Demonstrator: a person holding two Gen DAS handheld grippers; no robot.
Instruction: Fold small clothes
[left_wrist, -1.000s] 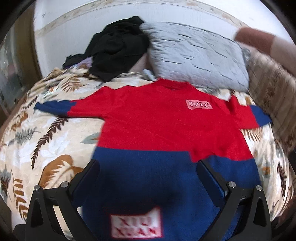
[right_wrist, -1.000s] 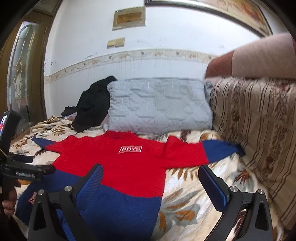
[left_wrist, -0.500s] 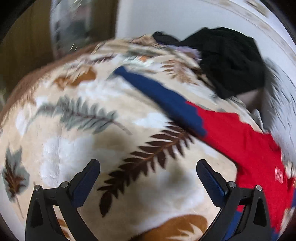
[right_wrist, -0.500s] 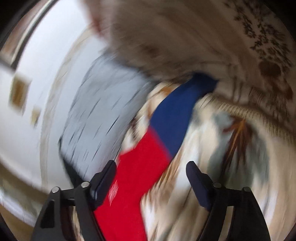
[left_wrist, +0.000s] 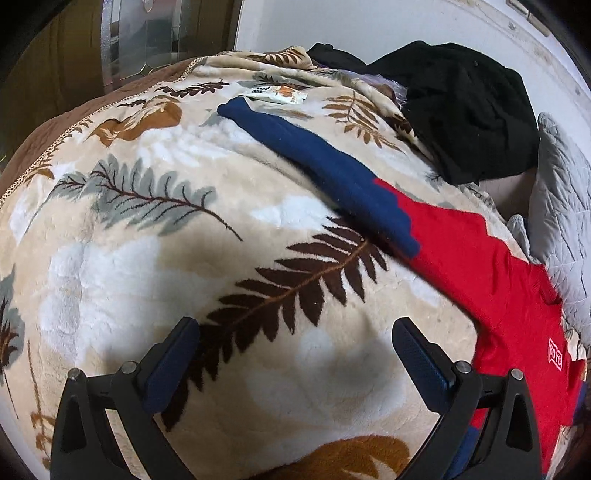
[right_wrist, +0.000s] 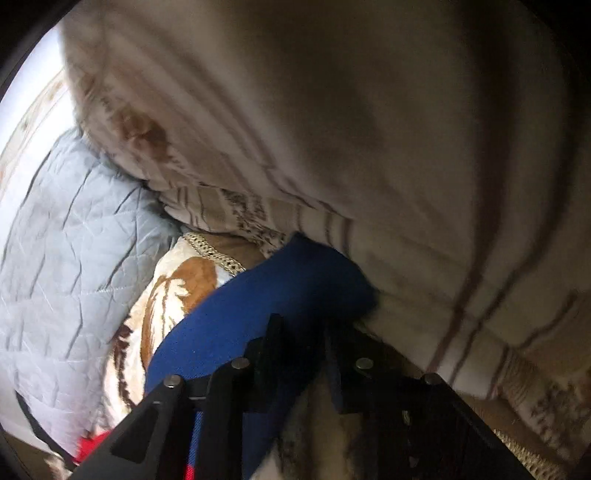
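A bed fills the room's middle, covered by a cream blanket (left_wrist: 155, 280) printed with brown and grey fern leaves, its brown border showing along the far left edge. Against the wall at the head of the bed a grey quilted pillow (right_wrist: 70, 258) leans, and beside it a bulky striped beige quilt (right_wrist: 369, 129) is heaped along the bed's right edge. A black garment (left_wrist: 469, 110) lies bunched near the head, toward the left corner.

Spread flat across the blanket is the red and blue sweater (left_wrist: 491, 273), a small white "BOYS" patch on its chest. Its left sleeve (left_wrist: 325, 166) runs out straight toward the far left edge of the bed, blue from the cuff to about halfway, and the cuff lies just beside a small printed packet (left_wrist: 275, 94). The right sleeve (right_wrist: 280, 295) reaches the right edge, its blue cuff pushed against the striped quilt.

The left gripper (left_wrist: 295, 365) hovers over bare blanket with its jaws spread wide and nothing between them, the left sleeve lying well ahead. The right gripper (right_wrist: 299, 332) is down at the right sleeve, its jaws closing with the blue cloth between them.
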